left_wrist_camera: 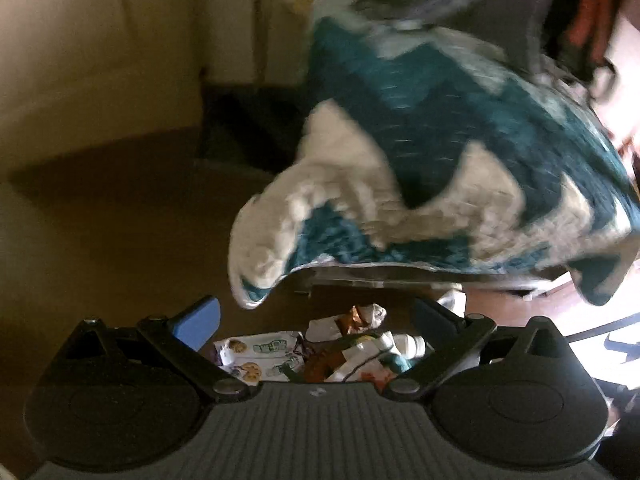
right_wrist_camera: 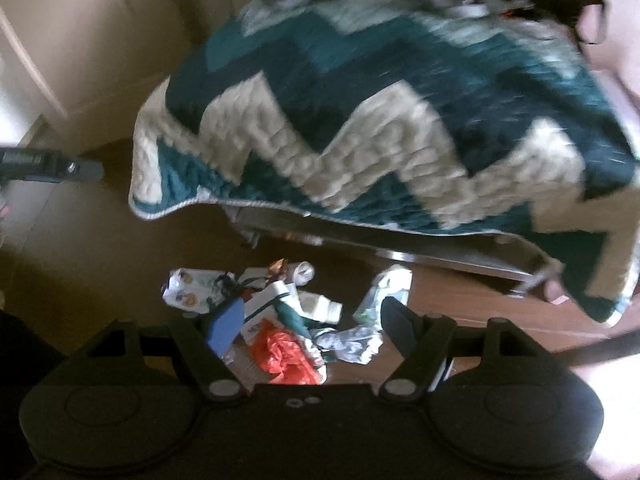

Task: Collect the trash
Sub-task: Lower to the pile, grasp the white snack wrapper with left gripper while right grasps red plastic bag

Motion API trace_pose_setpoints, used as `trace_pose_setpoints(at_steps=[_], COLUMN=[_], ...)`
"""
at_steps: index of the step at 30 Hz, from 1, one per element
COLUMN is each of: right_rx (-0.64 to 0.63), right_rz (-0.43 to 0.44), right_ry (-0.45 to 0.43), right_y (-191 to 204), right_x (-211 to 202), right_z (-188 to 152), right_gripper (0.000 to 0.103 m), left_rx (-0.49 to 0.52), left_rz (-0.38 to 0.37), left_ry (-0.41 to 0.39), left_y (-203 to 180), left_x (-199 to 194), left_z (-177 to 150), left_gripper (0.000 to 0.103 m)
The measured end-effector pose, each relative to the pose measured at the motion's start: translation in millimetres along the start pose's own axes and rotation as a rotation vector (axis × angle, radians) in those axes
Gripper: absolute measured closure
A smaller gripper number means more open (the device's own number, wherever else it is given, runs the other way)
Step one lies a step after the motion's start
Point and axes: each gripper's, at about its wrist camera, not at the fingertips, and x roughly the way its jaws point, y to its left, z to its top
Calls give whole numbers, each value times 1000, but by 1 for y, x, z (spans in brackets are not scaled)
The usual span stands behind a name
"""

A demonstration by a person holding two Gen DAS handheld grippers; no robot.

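Fingers (left_wrist_camera: 196,322) of left gripper (left_wrist_camera: 316,320) spread wide, grasping nothing, over trash pile (left_wrist_camera: 320,350) on dark brown floor (left_wrist_camera: 120,220); pile between the tips, toward 6 o'clock of the view. Right gripper (right_wrist_camera: 308,320) likewise released, fingers (right_wrist_camera: 226,326) parted above same trash pile (right_wrist_camera: 276,320): orange plastic bag (right_wrist_camera: 286,354) at 6 o'clock, cookie wrapper (right_wrist_camera: 184,290) toward 10 o'clock of the left fingertip, crumpled foil (right_wrist_camera: 352,342) just beside right finger. Teal-and-cream zigzag quilt (right_wrist_camera: 380,120) draped over metal frame (right_wrist_camera: 400,256) at 12 o'clock. Blurred throughout.
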Motion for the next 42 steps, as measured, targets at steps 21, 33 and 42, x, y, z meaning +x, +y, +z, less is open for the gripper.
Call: trace_pose_setpoints(at_steps=[21,33,42], right_rx=[-295,-466,-530], right_rz=[109,133,122], right_ry=[364,420,440], right_y=[57,76,80], right_x=[223,287,305], right_z=[-38,-50,-61], right_gripper=[30,31,31], left_rx=[-1,-89,-140], left_rz=[1,24,-2], left_ry=[268,348,344], left_y=[51,51,68], left_x=[253,313,315], left_z=[-83,-102,-102], left_gripper=[0,7,12])
